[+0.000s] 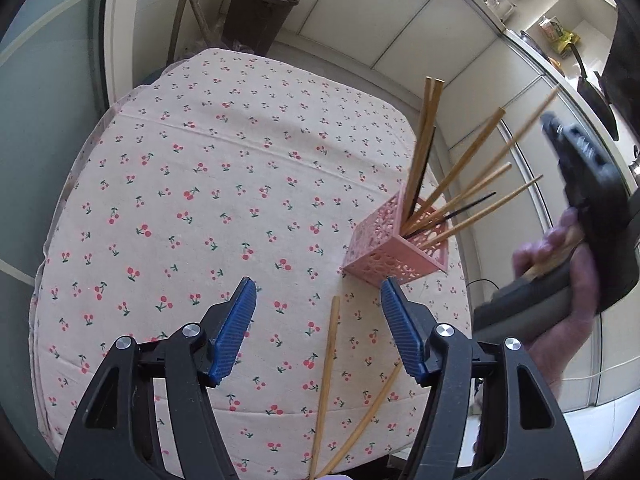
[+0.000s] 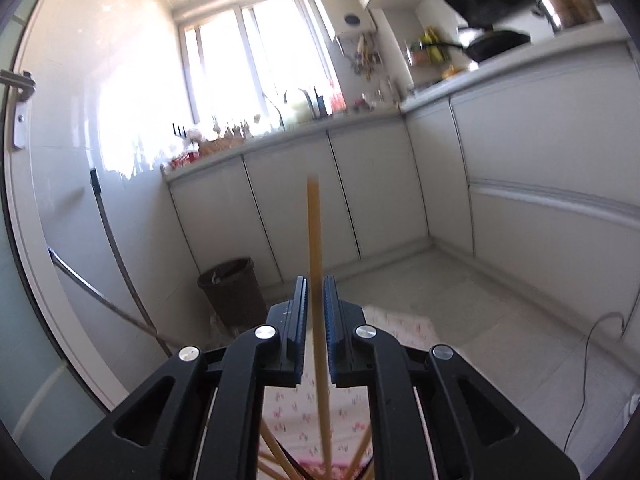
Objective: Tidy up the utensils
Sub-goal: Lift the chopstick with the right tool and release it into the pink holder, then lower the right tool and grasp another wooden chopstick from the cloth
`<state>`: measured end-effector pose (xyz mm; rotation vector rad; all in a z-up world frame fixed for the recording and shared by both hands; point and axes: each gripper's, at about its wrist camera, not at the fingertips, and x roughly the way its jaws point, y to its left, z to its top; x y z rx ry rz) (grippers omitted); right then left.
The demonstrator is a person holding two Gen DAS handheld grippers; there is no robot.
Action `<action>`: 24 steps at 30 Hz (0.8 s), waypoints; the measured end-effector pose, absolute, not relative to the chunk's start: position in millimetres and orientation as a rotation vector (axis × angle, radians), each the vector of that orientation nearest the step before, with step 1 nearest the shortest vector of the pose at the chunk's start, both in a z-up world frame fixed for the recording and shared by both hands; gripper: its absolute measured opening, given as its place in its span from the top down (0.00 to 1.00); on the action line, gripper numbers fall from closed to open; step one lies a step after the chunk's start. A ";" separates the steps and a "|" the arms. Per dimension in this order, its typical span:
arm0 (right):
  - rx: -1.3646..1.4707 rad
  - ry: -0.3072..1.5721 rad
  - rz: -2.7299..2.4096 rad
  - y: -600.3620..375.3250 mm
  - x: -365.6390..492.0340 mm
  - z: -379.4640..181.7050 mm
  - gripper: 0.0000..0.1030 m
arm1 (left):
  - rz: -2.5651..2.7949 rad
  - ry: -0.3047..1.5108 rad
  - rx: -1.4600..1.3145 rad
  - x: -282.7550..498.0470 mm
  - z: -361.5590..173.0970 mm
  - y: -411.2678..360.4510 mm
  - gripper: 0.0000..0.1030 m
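Observation:
A pink perforated holder stands at the right edge of the cherry-print tablecloth and holds several wooden chopsticks and a black one. Two wooden chopsticks lie on the cloth between and below my left gripper's fingers. My left gripper is open and empty above them. My right gripper is shut on a wooden chopstick that points up; chopstick tips and the holder's rim show below it. The right gripper's body shows in the left wrist view, right of the holder.
A dark bin stands on the floor beyond the table beside leaning poles. White kitchen cabinets and a counter with pans line the walls. A cable lies on the floor at the right.

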<state>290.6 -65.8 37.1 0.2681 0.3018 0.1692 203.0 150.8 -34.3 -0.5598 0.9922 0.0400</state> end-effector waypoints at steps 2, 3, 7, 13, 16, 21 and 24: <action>0.298 0.310 0.162 -77.0 277.8 26.9 0.63 | 0.053 0.987 -0.576 201.2 -34.2 156.2 0.40; 0.302 0.314 0.165 -81.9 272.0 26.9 0.60 | 0.051 0.982 -0.587 199.5 -33.3 158.5 0.39; 0.264 0.370 0.188 -101.8 234.2 38.3 0.57 | 0.038 1.013 -0.557 198.3 -37.0 148.9 0.33; 0.140 0.577 0.206 -125.9 181.8 26.7 0.30 | 0.057 1.110 -0.499 202.2 -61.7 125.0 0.33; 0.116 0.747 0.215 -139.2 176.0 2.4 0.22 | 0.076 1.140 -0.487 203.5 -70.6 119.7 0.25; 0.629 1.127 0.335 -189.4 238.1 -70.3 0.22 | 0.074 1.168 -0.561 203.2 -79.5 123.3 0.25; 1.094 1.233 0.487 -205.8 297.3 -121.7 0.24 | 0.084 1.177 -0.558 206.1 -84.3 124.9 0.25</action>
